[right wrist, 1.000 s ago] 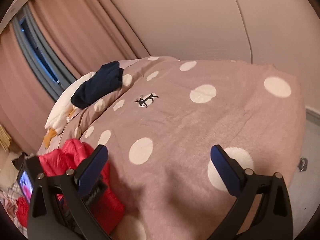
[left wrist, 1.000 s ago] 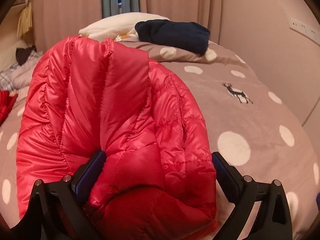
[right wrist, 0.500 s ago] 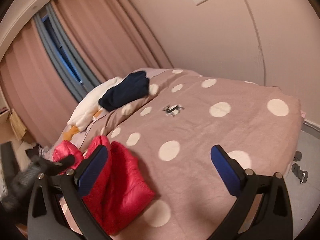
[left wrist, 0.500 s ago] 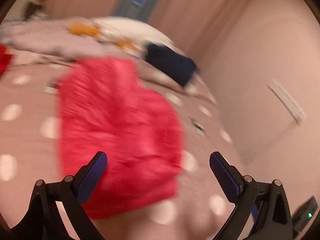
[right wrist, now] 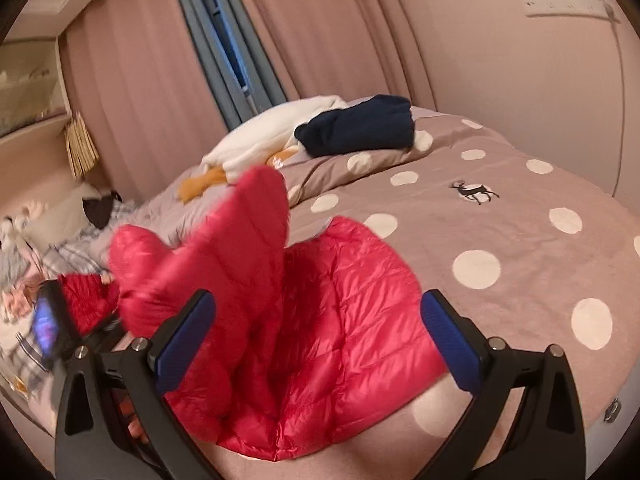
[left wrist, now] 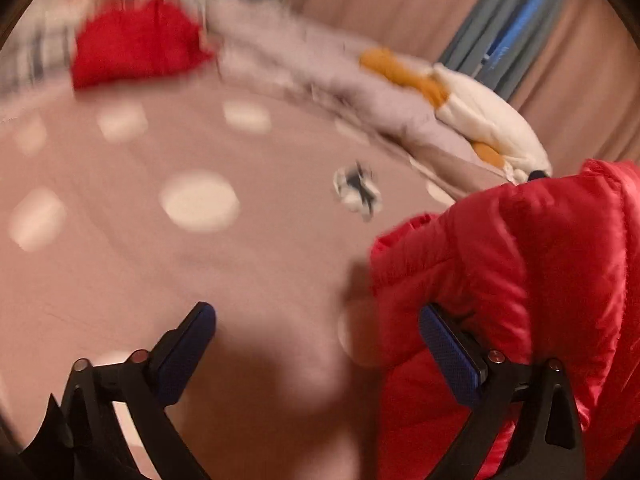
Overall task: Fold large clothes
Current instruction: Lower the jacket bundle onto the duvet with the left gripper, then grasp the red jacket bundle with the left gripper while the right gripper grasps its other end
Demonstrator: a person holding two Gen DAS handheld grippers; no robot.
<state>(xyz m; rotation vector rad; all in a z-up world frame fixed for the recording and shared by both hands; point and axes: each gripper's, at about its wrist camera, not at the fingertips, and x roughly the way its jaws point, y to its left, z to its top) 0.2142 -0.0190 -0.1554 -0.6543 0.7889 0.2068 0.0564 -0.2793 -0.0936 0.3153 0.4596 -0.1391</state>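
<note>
A red quilted puffer jacket (right wrist: 320, 312) lies on the dotted brown bedspread (right wrist: 500, 216), one part of it raised and blurred. It also fills the right side of the left wrist view (left wrist: 532, 272). My left gripper (left wrist: 316, 348) is open and empty, with the jacket beside and behind its right finger. My right gripper (right wrist: 320, 340) is open and empty, held above the jacket. The left gripper's body (right wrist: 52, 324) shows at the left of the right wrist view, by the jacket's raised part.
A folded navy garment (right wrist: 360, 126) and a white and orange plush toy (right wrist: 264, 148) lie at the bed's head. Another red garment (left wrist: 136, 48) and a pile of clothes lie at the far left. Curtains and a wall stand behind the bed.
My left gripper has swung left off the jacket, which now lies at its right. My right gripper has moved over the jacket.
</note>
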